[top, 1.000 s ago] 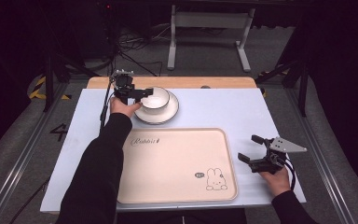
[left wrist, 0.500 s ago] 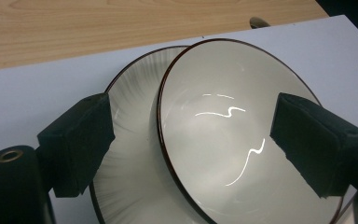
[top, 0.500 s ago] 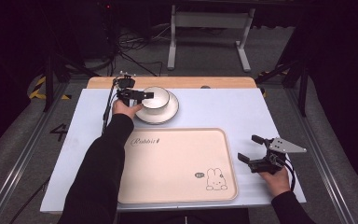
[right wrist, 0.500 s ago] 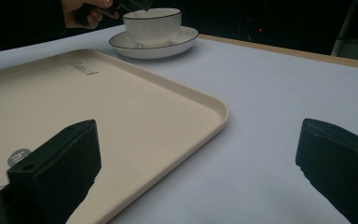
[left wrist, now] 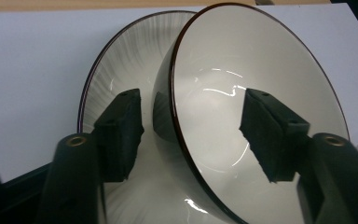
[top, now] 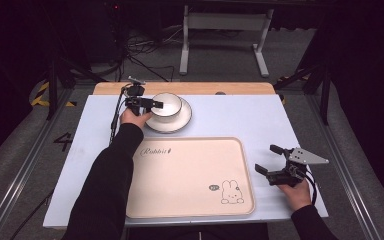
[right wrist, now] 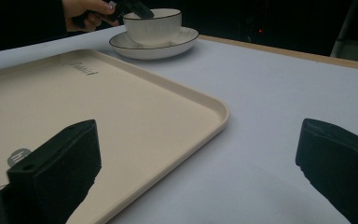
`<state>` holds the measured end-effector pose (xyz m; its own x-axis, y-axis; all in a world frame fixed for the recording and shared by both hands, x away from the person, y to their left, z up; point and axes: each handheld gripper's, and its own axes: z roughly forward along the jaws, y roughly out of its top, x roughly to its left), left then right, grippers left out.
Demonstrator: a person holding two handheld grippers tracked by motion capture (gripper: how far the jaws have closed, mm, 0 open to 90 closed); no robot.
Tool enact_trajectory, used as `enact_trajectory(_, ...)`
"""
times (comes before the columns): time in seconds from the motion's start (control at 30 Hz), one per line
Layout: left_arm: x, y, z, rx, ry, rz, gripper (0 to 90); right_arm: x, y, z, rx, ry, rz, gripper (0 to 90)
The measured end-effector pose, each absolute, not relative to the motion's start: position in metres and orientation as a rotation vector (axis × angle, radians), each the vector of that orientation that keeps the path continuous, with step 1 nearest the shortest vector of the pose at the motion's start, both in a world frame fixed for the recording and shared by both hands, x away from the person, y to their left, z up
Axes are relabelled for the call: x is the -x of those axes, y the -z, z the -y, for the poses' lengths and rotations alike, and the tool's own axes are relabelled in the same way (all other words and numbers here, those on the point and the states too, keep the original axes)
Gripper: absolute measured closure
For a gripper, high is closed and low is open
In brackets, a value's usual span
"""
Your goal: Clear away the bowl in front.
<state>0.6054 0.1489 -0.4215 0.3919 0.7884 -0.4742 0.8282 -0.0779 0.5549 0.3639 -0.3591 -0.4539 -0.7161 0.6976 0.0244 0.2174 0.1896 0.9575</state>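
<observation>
Bowl point(left wrist: 242, 112) rim betw. closing left gripper point(left wrist: 191, 135) fingers, pads not touching.

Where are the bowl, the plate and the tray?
bowl point(left wrist: 242, 93), left gripper view, its white inside.
plate point(top: 180, 122), high view, its rim on the right.
tray point(top: 180, 175), high view, its bare middle.

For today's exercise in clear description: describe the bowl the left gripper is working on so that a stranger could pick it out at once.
Start at the large beige tray with a rabbit drawing on the white table. Just beyond the tray's far left corner sits a round white ribbed saucer, and on it stands the glossy white bowl. Unlike the flat saucer, the bowl is deep with a thin dark rim, which the left gripper straddles, its jaws just having been closing.
</observation>
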Motion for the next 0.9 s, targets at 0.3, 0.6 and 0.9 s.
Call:
enact_trajectory(0.3, -0.608, 0.422, -0.146, -1.891, 0.073, -1.444, 58.2, -0.364, 0.454, 0.359, -0.853, -1.544, -2.054, 0.5)
enact_trajectory(0.6, -0.609, 0.423, -0.142, -1.895, 0.036, -1.517, 74.0, -0.364, 0.454, 0.359, -0.852, -1.541, -2.055, 0.5)
enact_trajectory(0.9, -0.606, 0.421, -0.137, -1.873, -0.006, -1.534, 80.5, -0.364, 0.454, 0.359, -0.852, -1.544, -2.054, 0.6)
